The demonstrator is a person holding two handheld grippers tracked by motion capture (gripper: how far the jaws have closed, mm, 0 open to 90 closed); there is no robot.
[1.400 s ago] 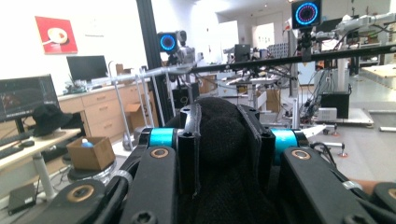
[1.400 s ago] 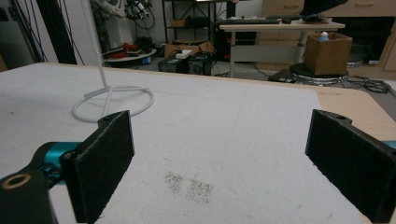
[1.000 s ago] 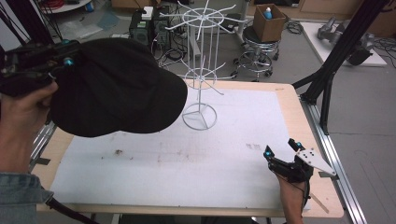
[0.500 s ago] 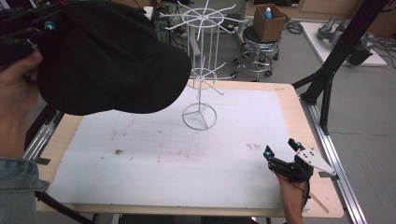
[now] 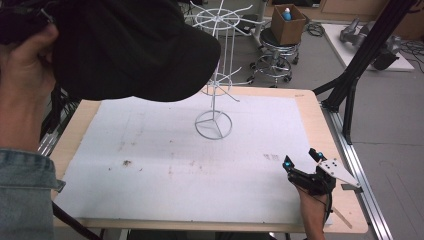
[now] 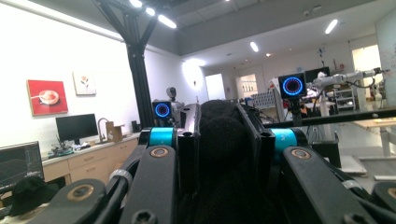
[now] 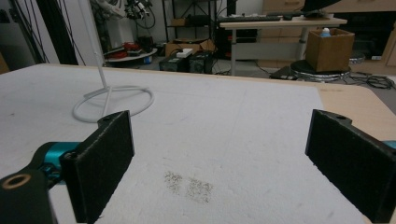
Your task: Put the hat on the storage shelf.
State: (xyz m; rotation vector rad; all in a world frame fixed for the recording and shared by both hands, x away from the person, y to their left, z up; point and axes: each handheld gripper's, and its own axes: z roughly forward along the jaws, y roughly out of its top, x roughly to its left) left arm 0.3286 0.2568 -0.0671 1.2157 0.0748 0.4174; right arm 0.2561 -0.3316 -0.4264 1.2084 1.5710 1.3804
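A black cap [image 5: 130, 50] hangs high above the table's left side, close to the high camera. My left gripper [image 5: 22, 20] holds it from the upper left, in a hand [image 5: 22, 95]. In the left gripper view its jaws [image 6: 224, 135] are shut on the cap's black fabric [image 6: 222, 154]. A white wire rack [image 5: 214, 95] stands mid-table on its ring base [image 7: 114, 100]; the cap's brim overlaps its upper part. My right gripper [image 5: 301, 159] rests low at the table's front right corner, open, with nothing between its pads [image 7: 105, 158].
A white mat [image 5: 165, 165] covers the wooden table [image 5: 320, 115]. Beyond the far edge stand a stool carrying a cardboard box [image 5: 288, 22] and a black frame leg [image 5: 350, 85]. A metal rail [image 5: 362, 175] runs along the table's right side.
My left hand has lifted the cap up and toward the camera, so it now looms larger at the upper left. The right gripper has stayed in place.
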